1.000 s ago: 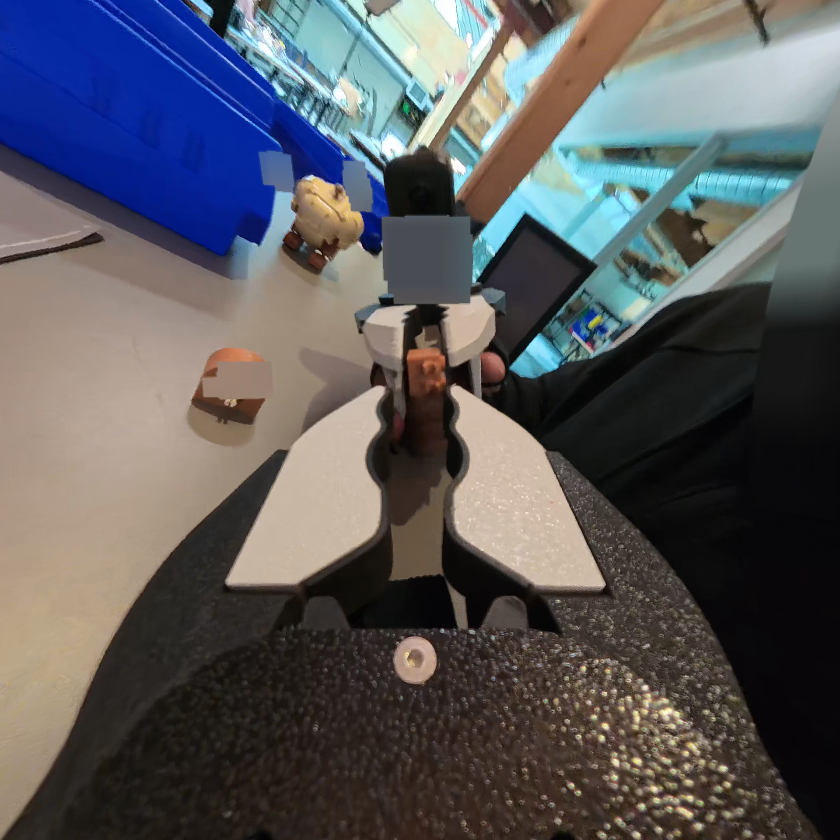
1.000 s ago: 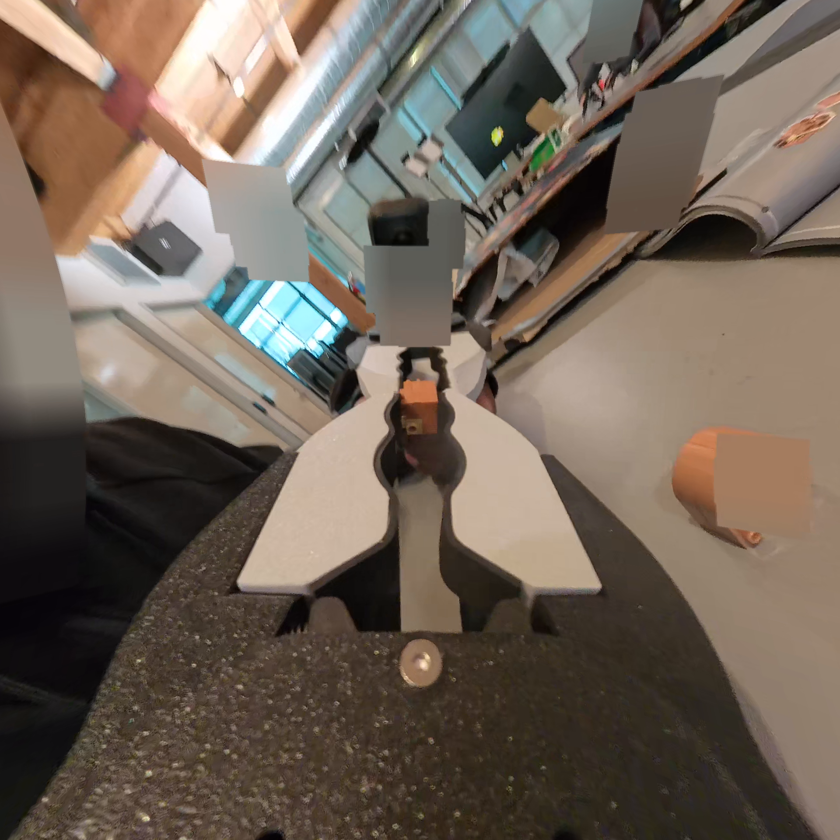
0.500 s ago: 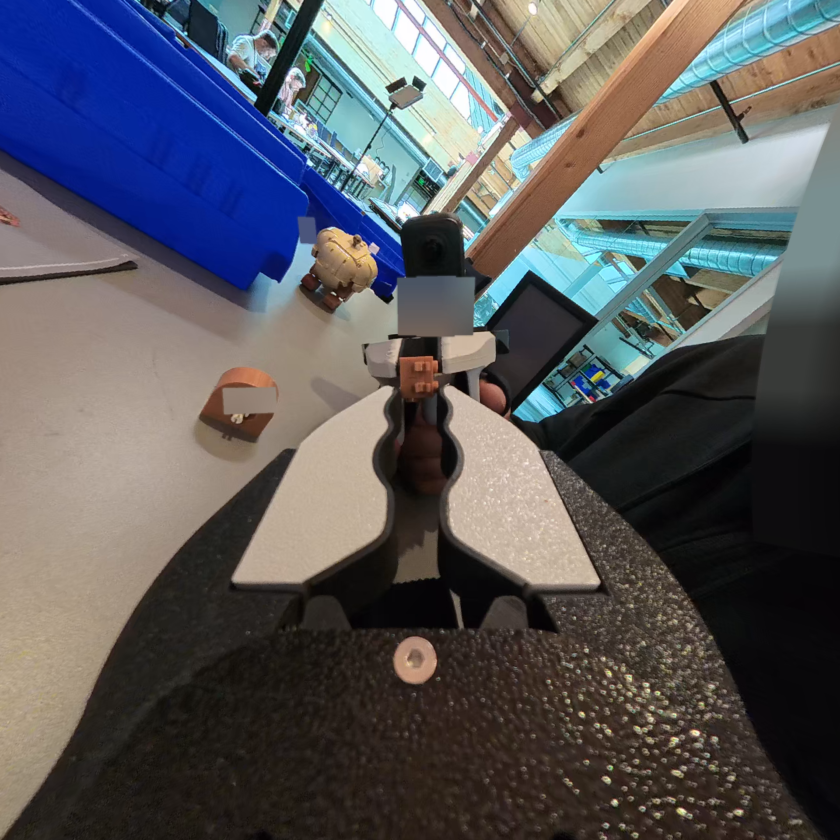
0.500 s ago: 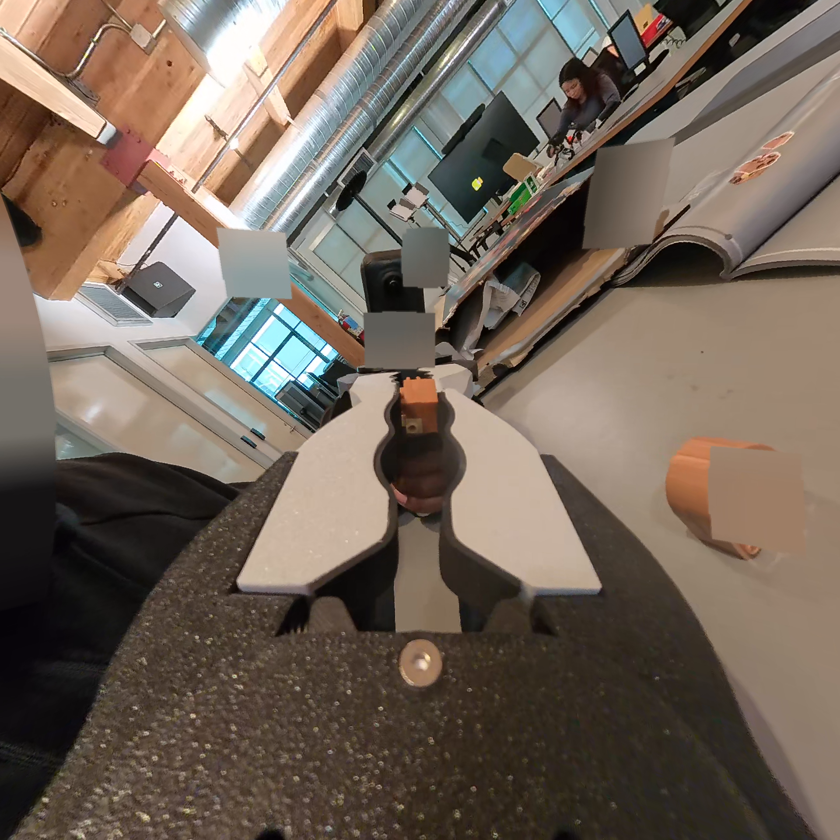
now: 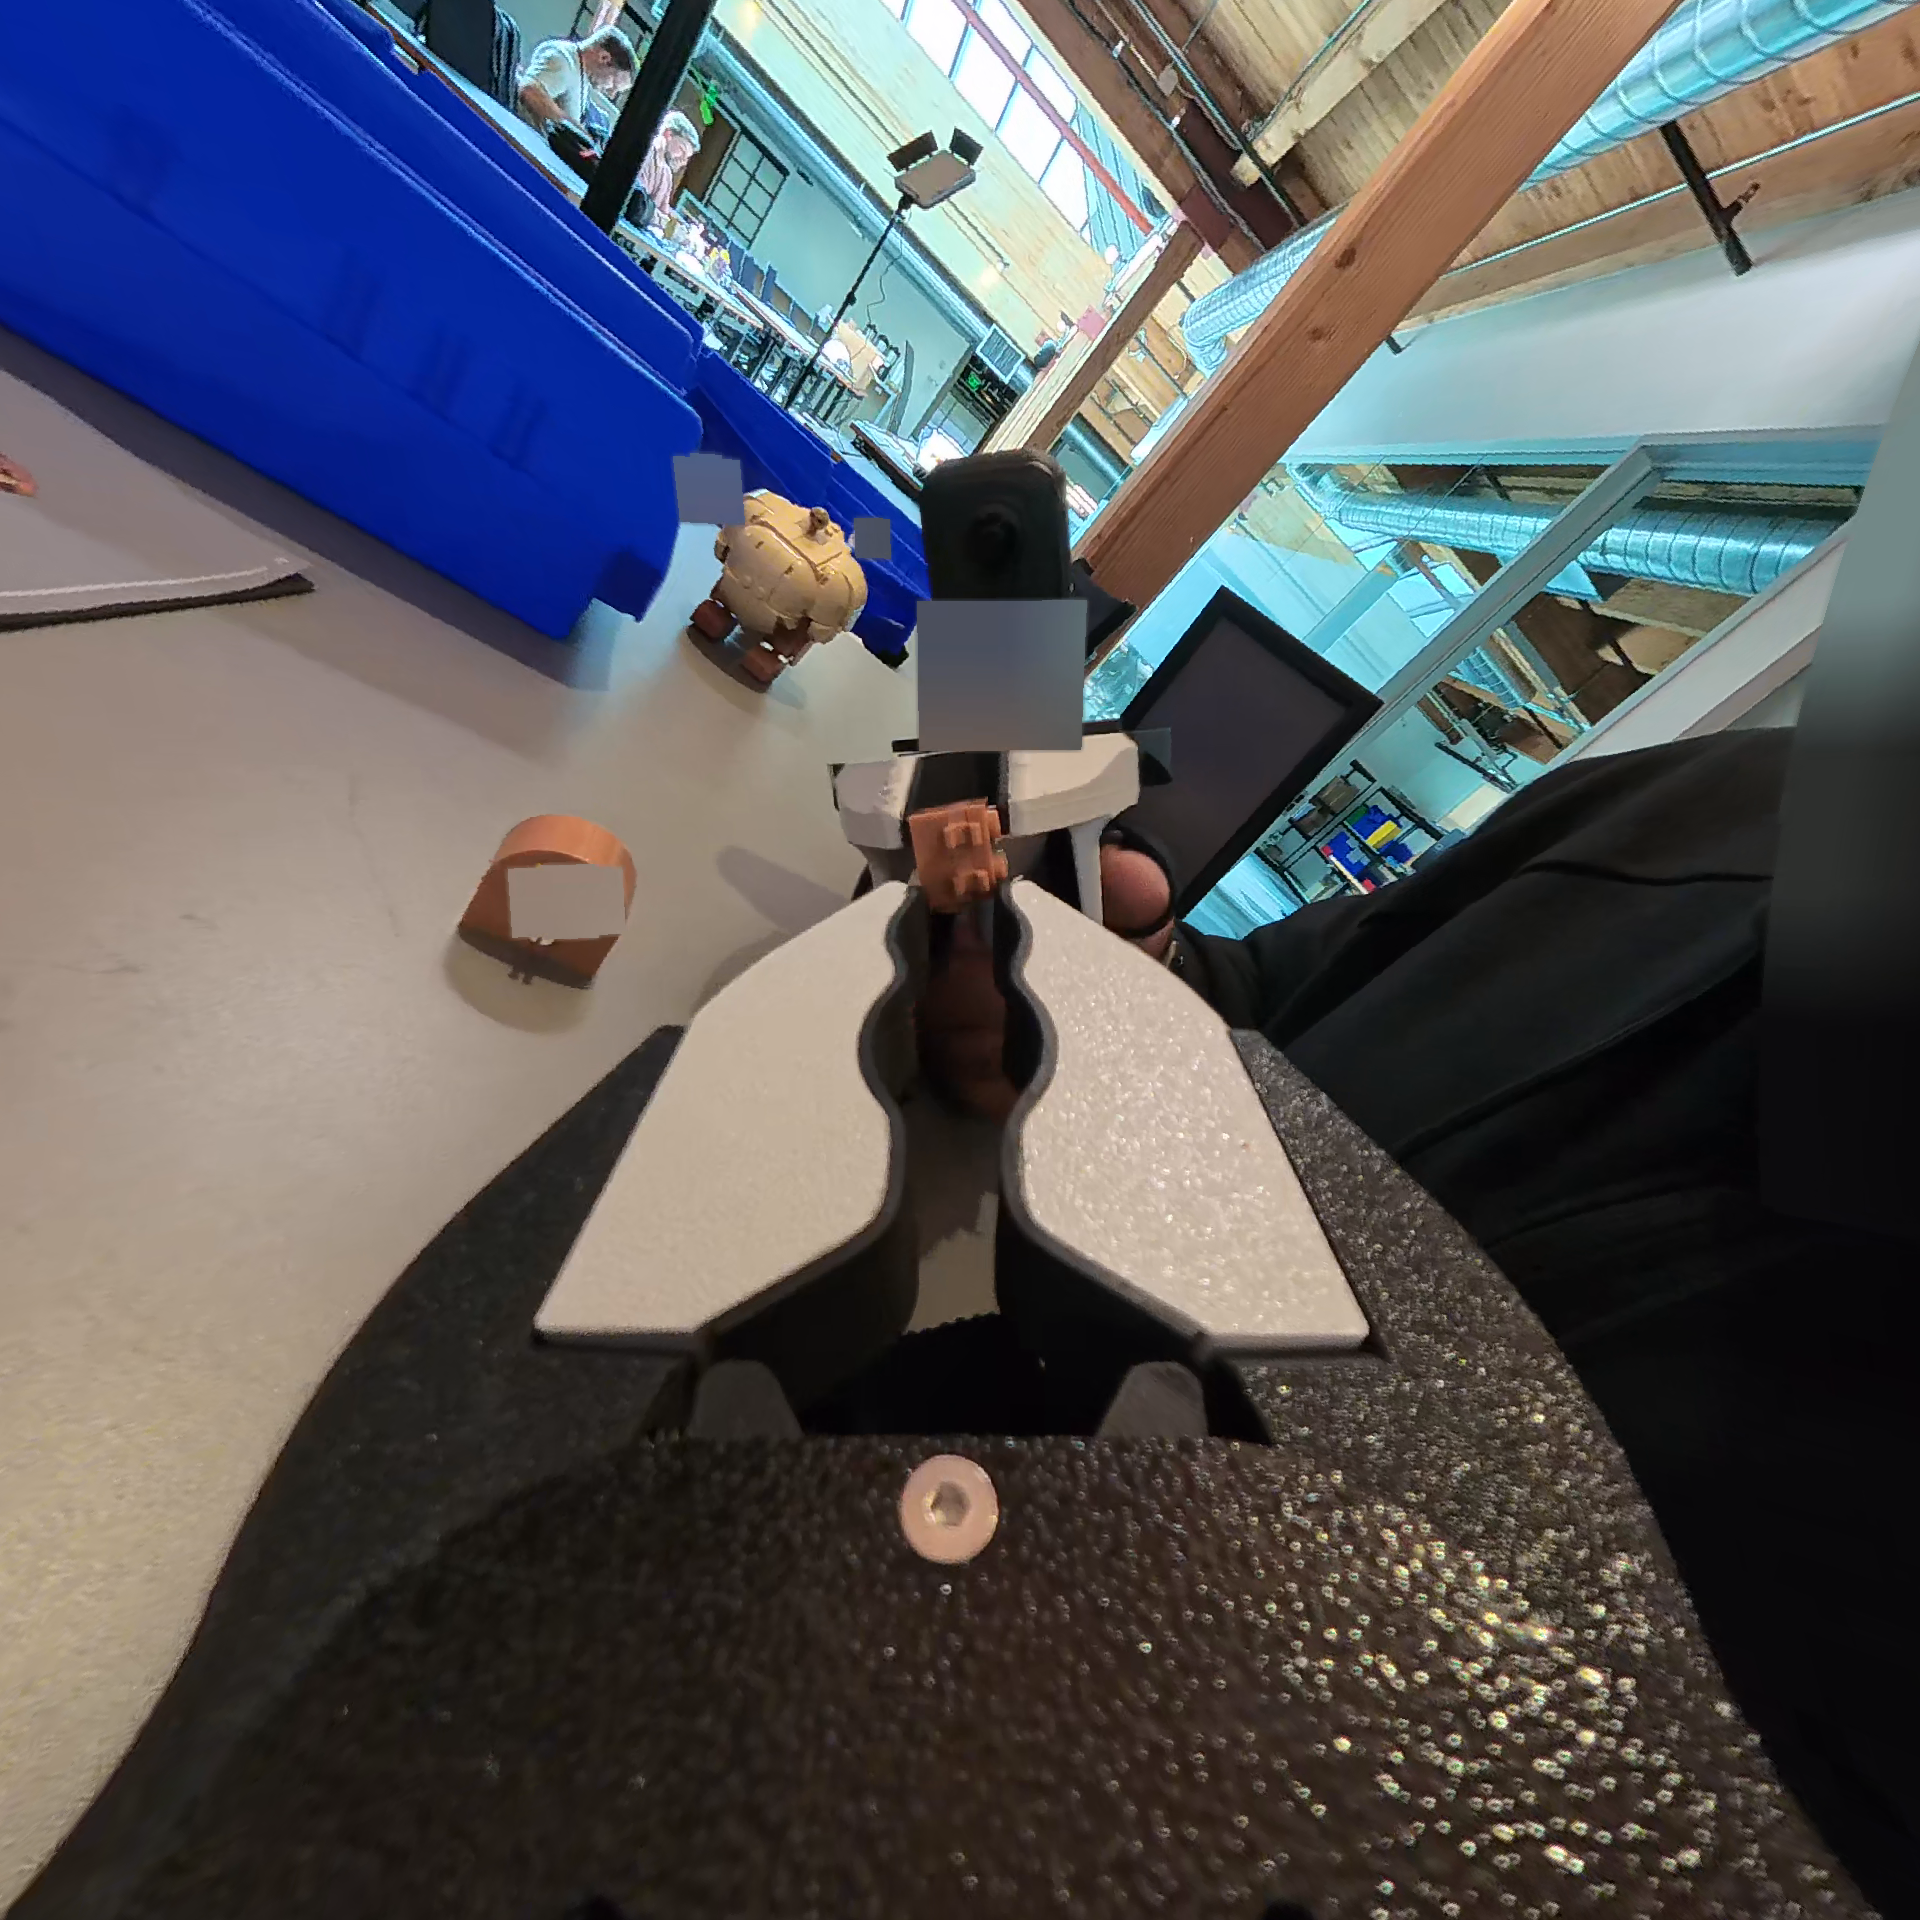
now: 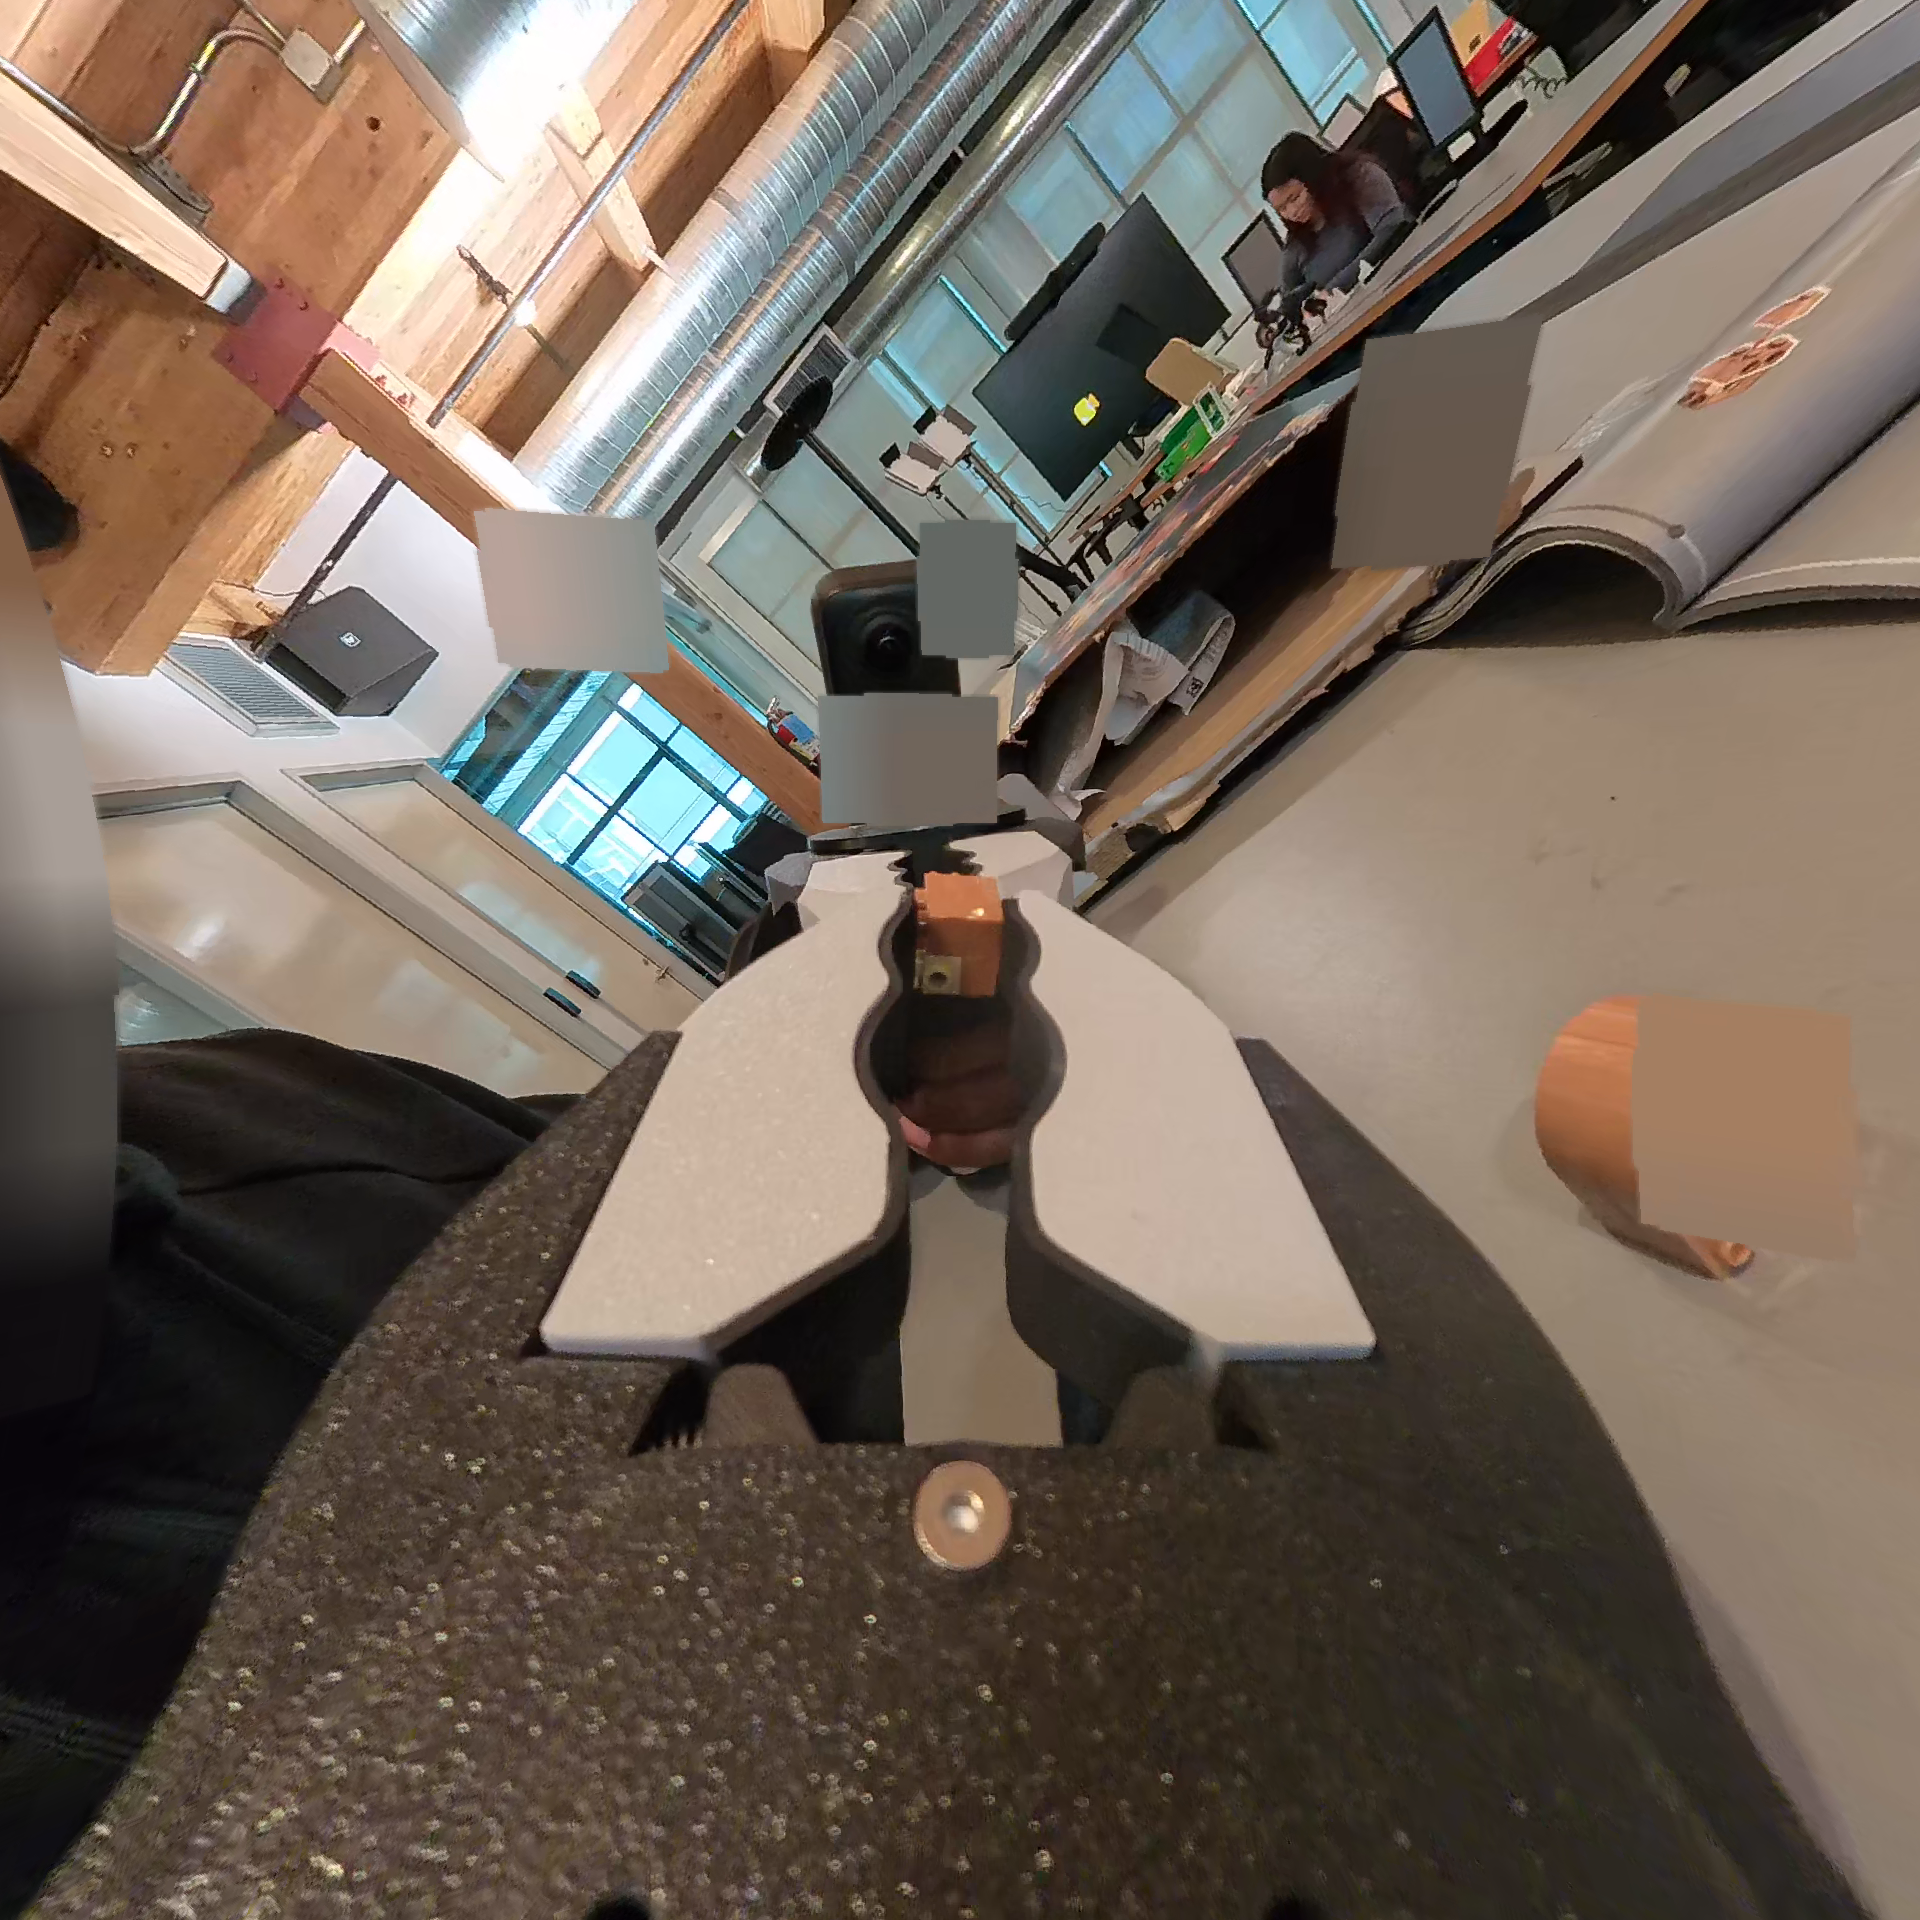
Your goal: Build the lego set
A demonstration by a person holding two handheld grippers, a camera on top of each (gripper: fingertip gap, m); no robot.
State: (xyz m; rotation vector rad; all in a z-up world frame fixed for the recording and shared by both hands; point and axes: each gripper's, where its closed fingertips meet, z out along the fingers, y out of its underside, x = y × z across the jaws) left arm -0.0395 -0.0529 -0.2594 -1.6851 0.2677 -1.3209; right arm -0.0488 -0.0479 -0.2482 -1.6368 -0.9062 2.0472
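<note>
Brown and small, a toy piece (image 5: 954, 854) sits clenched between the tips of the left gripper (image 5: 954, 914) and the facing right gripper (image 5: 982, 805), above the grey table (image 5: 208, 883); a domed brown block (image 5: 549, 902) lies on the table left of the piece. In the right wrist view, the right gripper (image 6: 958, 935) pinches the same piece (image 6: 961, 933), with the domed block (image 6: 1590, 1122) on the table to its right.

The small orange-brown block piece (image 6: 961, 930) is held in the air between both grippers, tip to tip. The right gripper (image 6: 958, 920) clamps 1 end, the left gripper (image 5: 956, 914) clamps the other end.
</note>
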